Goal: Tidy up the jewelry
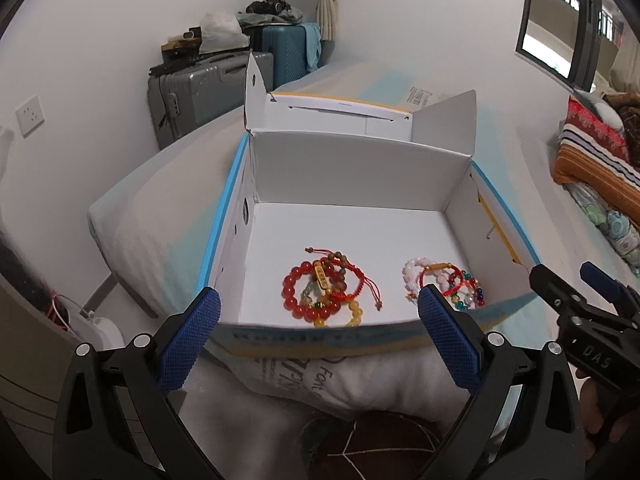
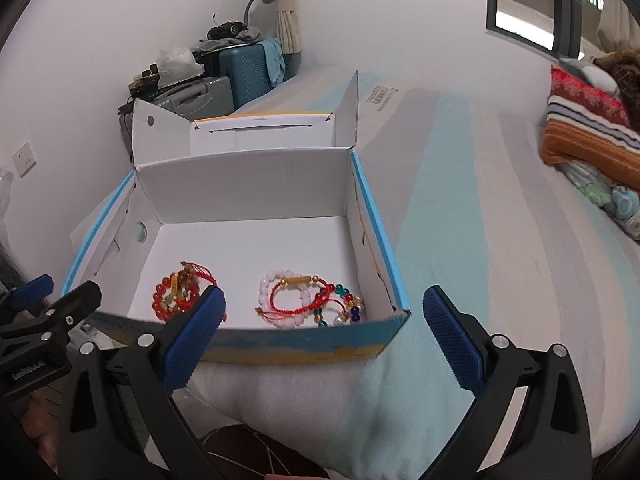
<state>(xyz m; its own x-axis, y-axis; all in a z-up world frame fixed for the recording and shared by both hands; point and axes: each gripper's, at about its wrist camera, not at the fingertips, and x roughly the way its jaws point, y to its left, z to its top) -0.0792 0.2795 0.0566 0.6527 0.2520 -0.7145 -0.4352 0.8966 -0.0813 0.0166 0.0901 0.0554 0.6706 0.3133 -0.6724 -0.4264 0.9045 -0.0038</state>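
Observation:
An open white cardboard box point(image 1: 352, 168) with blue edges sits on the bed; it also shows in the right wrist view point(image 2: 248, 184). Inside lie two heaps of bracelets. The left heap point(image 1: 324, 292) has red beads, amber beads and red cords, and shows in the right wrist view point(image 2: 180, 292). The right heap point(image 1: 444, 280) has pale pink beads, a gold tube on red cord and coloured glass beads, and shows in the right wrist view point(image 2: 308, 300). My left gripper point(image 1: 320, 328) is open and empty, just before the box's near wall. My right gripper point(image 2: 324, 328) is open and empty at the same wall.
The bed point(image 2: 480, 200) has a pale blue-and-white striped sheet. Folded blankets point(image 2: 592, 132) lie at the far right. Suitcases point(image 1: 208, 88) with clutter stand against the wall behind the box. A window point(image 2: 528, 4) is at the upper right.

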